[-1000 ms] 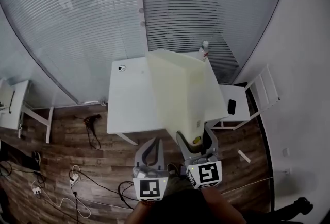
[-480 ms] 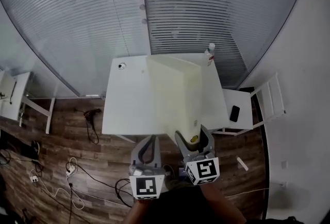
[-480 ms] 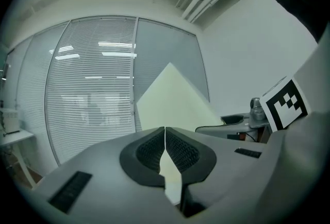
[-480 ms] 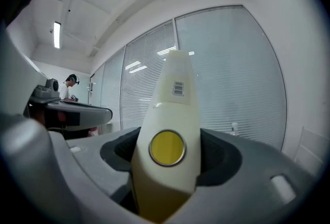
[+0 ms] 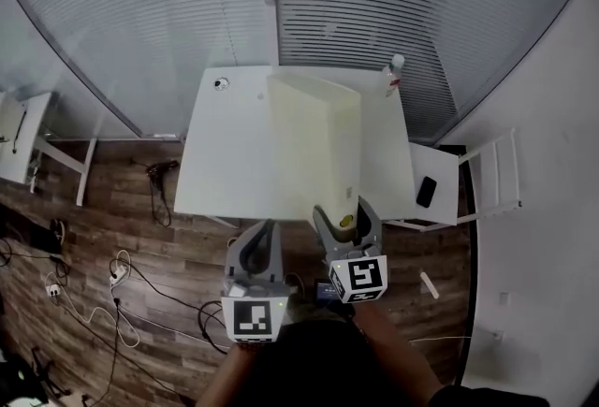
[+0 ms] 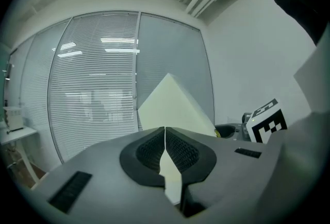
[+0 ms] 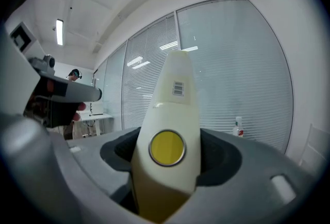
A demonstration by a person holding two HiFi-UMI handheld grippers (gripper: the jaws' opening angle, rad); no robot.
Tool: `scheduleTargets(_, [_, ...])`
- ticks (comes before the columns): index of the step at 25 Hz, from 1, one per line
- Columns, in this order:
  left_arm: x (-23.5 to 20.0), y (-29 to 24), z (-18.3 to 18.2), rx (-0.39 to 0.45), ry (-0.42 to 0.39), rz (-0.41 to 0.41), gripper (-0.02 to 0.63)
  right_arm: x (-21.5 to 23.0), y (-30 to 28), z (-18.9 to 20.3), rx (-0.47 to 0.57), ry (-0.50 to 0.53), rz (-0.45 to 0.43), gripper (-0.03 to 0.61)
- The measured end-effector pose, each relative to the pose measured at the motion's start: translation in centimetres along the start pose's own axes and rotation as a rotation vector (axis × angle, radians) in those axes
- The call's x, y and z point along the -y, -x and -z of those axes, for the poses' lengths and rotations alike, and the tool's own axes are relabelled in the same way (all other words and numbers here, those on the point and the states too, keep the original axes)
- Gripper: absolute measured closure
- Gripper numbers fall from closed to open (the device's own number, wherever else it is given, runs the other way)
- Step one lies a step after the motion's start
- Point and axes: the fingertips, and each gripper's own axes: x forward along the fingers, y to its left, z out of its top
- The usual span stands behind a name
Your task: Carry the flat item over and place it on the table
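Holding flat item [image 5: 314,145] over table [image 5: 225,167] — right gripper [image 5: 344,211] forward, left gripper [image 5: 266,229] closed.

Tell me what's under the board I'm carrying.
The white table lies below the board, which the right gripper holds by its near end. The board hides the table's middle strip; anything lying there cannot be seen.

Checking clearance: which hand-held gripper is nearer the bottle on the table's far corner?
Right. The right hand-held gripper, shut on the flat panel, is short of the bottle; the left hand-held gripper is farther left.
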Motion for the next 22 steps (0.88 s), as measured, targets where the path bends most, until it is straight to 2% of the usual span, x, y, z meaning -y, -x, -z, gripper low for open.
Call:
scheduleTargets(4, [0.2, -0.7, 0.3, -0.004, -0.011, 0.012, 0.613, 0.6, -1.0, 1.7, -0.002, 0.024, -0.003, 0.278])
scheduleTargets(9, [0.4, -0.9, 0.4, -0.005, -0.031, 0.027, 0.614, 1.0, -2.5, 4.1, -0.057, 0.041, 0.006, 0.278])
scheduleTargets(17, [-0.6, -0.9, 1.3, -0.026, -0.005, 0.031, 0.613, 0.9, -3.5, 6.8, -0.113, 0.056, 0.025, 0.278])
scheduleTargets(22, [-0.1, -1.2, 1.5, -0.033, -0.019, 0.047, 0.612, 1.6, -3.5, 7.3, -0.103, 0.061, 0.03, 0.278])
